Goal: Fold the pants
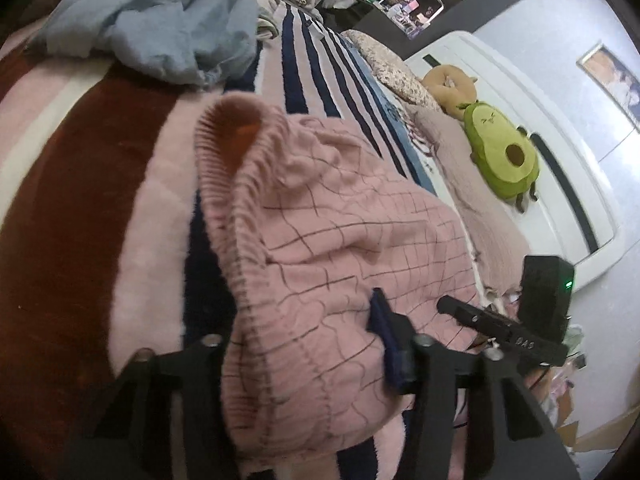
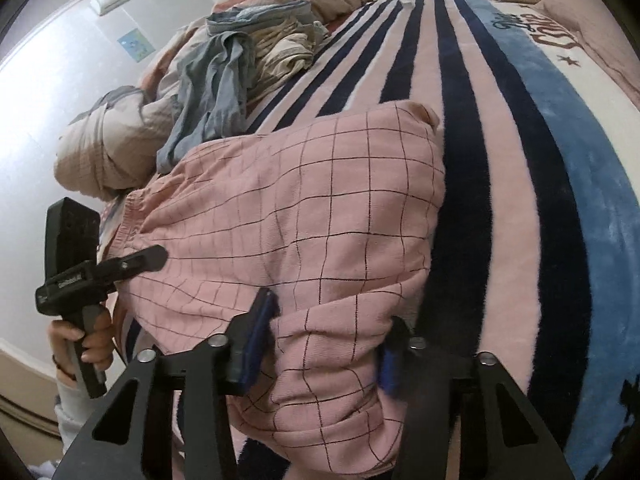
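Pants (image 2: 304, 216) pinched in both down-tilted tongs, left (image 1: 312, 344) and right (image 2: 324, 344).

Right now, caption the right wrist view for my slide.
Right gripper pinching pink checked pants on a striped blanket.

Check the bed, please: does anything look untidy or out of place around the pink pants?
Yes. A crumpled pile of blue-grey and beige clothes lies unfolded on the striped blanket, just beyond the pink checked pants. The pants themselves are wrinkled, with the waistband bunched. Nothing looks damaged or spilled.
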Demonstrator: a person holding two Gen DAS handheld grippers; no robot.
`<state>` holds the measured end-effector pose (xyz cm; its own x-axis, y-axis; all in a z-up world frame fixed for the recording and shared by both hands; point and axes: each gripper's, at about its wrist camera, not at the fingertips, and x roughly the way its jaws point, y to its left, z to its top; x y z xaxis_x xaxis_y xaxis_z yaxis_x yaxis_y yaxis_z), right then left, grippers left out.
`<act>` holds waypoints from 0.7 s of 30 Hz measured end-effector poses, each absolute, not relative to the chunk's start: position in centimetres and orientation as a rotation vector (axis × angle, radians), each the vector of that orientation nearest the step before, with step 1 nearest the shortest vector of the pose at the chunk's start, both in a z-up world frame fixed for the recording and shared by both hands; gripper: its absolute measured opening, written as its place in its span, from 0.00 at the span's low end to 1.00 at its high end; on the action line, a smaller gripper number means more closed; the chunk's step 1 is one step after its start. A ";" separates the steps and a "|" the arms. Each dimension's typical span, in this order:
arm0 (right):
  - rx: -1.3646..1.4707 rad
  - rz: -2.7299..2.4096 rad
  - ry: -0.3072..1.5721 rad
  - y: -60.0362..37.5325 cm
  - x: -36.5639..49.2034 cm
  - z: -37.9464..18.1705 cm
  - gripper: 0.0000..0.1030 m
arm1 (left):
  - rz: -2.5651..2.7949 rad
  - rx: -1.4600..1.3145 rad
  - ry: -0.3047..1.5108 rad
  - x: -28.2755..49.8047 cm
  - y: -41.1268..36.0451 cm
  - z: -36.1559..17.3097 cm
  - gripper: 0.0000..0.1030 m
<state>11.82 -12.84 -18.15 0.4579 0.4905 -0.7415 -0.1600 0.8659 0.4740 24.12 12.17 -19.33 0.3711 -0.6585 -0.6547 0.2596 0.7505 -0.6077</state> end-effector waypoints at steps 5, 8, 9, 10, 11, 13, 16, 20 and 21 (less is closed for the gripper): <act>0.362 0.415 0.999 -12.9 11.5 -17.4 0.27 | -0.520 -0.256 0.979 23.1 9.8 -17.8 0.30; 0.345 0.416 0.982 -12.7 11.3 -16.6 0.23 | -0.493 -0.179 0.924 22.3 8.8 -16.3 0.25; 0.340 0.419 0.975 -12.7 11.3 -16.2 0.22 | -0.490 -0.161 0.910 22.1 8.5 -16.0 0.25; 0.337 0.423 0.968 -12.7 11.2 -15.9 0.21 | -0.487 -0.139 0.893 21.8 8.0 -15.6 0.24; 0.335 0.425 0.962 -12.8 11.1 -15.6 0.21 | -0.483 -0.124 0.879 21.6 7.7 -15.2 0.23; 0.333 0.432 0.949 -13.0 10.9 -15.1 0.20 | -0.478 -0.113 0.857 21.3 7.1 -14.5 0.23; 0.336 0.439 0.932 -13.6 10.5 -14.4 0.18 | -0.484 -0.099 0.841 21.0 6.4 -13.6 0.22; 0.350 0.441 0.902 -14.9 10.4 -13.4 0.18 | -0.494 -0.081 0.831 21.2 5.0 -12.4 0.22; 0.358 0.444 0.894 -15.4 10.5 -13.1 0.17 | -0.496 -0.075 0.830 21.6 4.4 -12.0 0.22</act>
<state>10.50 -15.40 -13.08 0.5469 0.5107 -0.6634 -0.2194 0.8521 0.4751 21.62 4.43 -11.98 0.5683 -0.4504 -0.6886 0.3931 0.8838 -0.2536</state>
